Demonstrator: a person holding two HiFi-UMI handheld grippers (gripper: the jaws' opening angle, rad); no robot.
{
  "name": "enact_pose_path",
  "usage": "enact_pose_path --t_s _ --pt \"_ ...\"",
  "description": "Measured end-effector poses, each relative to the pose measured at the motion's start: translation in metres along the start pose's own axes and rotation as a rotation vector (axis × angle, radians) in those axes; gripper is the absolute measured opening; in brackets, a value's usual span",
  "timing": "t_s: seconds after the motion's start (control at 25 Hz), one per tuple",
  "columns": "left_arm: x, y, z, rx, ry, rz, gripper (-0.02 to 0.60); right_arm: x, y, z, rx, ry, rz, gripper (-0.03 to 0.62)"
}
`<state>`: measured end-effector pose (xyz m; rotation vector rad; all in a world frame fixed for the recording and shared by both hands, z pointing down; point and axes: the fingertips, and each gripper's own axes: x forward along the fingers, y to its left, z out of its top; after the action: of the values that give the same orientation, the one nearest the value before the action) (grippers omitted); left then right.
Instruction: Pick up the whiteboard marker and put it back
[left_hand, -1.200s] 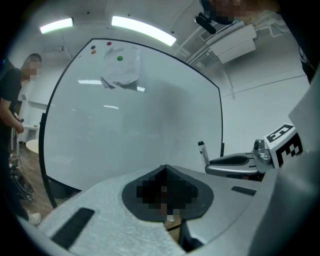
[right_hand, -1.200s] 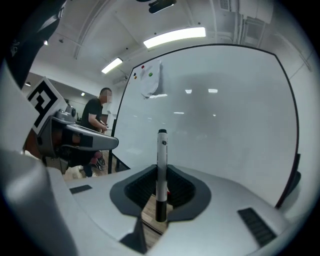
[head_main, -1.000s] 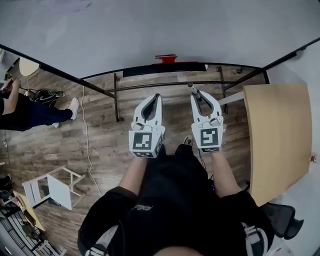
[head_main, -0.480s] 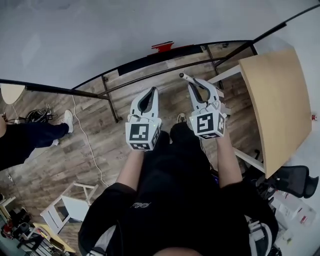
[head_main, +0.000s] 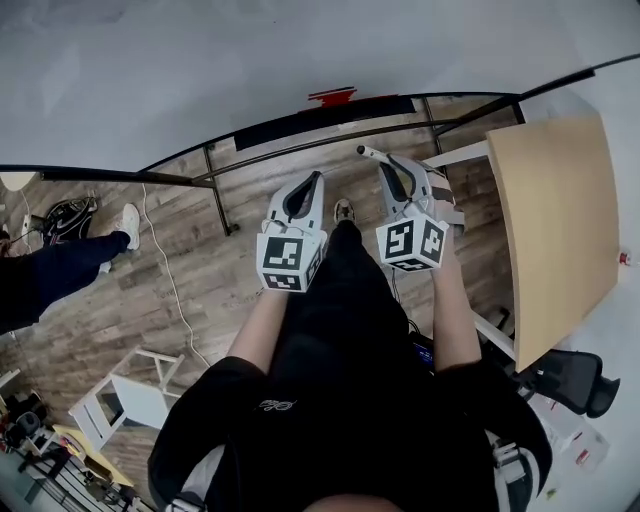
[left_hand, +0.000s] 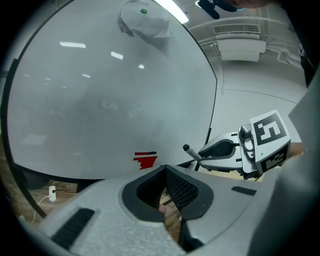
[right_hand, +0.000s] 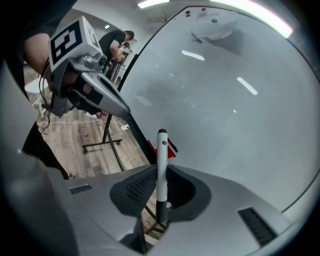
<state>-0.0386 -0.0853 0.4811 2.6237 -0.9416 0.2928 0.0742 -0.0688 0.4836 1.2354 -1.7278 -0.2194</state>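
Stands before the whiteboard on a wooden floor, one gripper in each hand. Grips the whiteboard marker in the right gripper, jaws clamped on the white barrel. Points the marker's dark-tipped end forward, past the jaw tips and toward the board, with a darker stretch of the barrel behind the pads. In the head view, angles the marker up and to the left out of the jaws, clear of the board and of the black tray along its lower edge. Has the left gripper empty, jaws pressed together with nothing between the pads. Carries both grippers side by side, near each other but apart. Faces a red mark just above the tray. Has a pale wooden desk at the right and another person's legs far to the left.
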Motion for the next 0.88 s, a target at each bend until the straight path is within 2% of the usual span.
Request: enact_pose_path --t_s 0.32,0.52,0.88 --pt "0.051 0.012 -0.021 -0.07 0.066 0.054 0.005 0.065 -0.007 -0.032 -0.209 0.059 0.126 0.055" --pt "0.067 0.02 -0.026 -0.092 0.094 0.112 0.005 0.094 -0.015 -0.049 -0.275 0.075 0.195 0.055" --pt "0.074 0.04 -0.035 -0.146 0.084 0.245 0.005 0.145 -0.017 -0.071 -0.413 0.098 0.276 0.055"
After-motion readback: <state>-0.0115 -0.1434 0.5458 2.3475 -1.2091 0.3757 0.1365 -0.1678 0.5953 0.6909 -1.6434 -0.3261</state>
